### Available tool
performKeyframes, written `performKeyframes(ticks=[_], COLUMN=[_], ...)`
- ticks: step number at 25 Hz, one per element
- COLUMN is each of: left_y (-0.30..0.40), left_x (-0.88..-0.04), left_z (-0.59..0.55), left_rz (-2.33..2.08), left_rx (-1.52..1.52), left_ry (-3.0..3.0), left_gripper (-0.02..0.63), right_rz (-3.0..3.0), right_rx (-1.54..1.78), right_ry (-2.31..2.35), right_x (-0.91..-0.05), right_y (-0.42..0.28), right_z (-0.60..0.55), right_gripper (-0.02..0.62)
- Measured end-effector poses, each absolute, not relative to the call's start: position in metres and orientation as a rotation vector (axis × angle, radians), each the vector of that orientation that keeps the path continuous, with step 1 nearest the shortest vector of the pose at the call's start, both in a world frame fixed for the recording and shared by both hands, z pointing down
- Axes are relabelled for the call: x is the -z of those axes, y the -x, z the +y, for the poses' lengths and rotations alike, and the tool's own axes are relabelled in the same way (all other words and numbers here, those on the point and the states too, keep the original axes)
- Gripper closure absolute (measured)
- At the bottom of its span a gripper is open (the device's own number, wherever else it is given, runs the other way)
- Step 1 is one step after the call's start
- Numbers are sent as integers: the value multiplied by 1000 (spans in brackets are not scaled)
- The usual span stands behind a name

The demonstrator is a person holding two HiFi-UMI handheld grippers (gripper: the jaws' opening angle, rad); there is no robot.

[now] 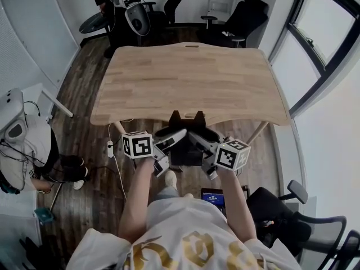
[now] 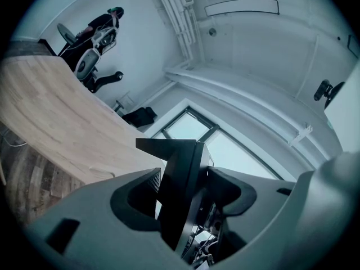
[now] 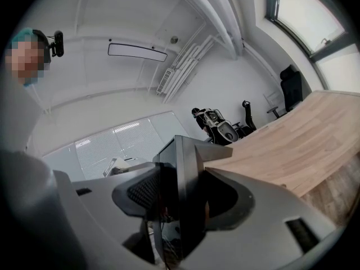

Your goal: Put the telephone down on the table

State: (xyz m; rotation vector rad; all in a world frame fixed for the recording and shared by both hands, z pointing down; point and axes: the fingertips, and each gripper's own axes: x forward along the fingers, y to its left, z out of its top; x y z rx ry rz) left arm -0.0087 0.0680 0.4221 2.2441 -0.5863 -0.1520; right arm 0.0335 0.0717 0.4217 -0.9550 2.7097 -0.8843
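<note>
A black telephone (image 1: 187,121) hangs in the air just before the near edge of the bare wooden table (image 1: 191,83), gripped from both sides. My left gripper (image 1: 173,142) is shut on its left side and my right gripper (image 1: 198,144) on its right side. In the left gripper view the telephone (image 2: 175,170) stands as a dark slab clamped between the grey jaws, with the table (image 2: 50,122) to the left. The right gripper view shows the telephone (image 3: 184,176) pinched the same way, and the table (image 3: 298,145) lies to the right. The telephone's lower part is hidden by the grippers.
Black office chairs (image 1: 242,18) and equipment (image 1: 132,13) stand beyond the table's far edge. A seated person (image 1: 25,151) is at the left, another chair (image 1: 298,218) at the lower right. A power strip and cable (image 1: 111,148) lie on the wooden floor. Windows (image 1: 320,32) run along the right.
</note>
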Motion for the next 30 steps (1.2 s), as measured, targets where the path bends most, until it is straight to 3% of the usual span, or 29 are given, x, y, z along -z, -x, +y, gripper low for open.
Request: performKeyframes(ticks=[16,30], left_y=[-18,19], left_x=[-451,-475], left_z=[-88,-295], left_rz=[-531,-484], left_rx=[126,106], left_ry=[-2225,-2171], left_gripper=[362,362], right_rz=[2673,2644], right_rx=[945,1030], right_ry=[1007,1047], right_x=[-450,-474], right_y=[-59,-22], right_z=[-82,-289], right_gripper=[353,353])
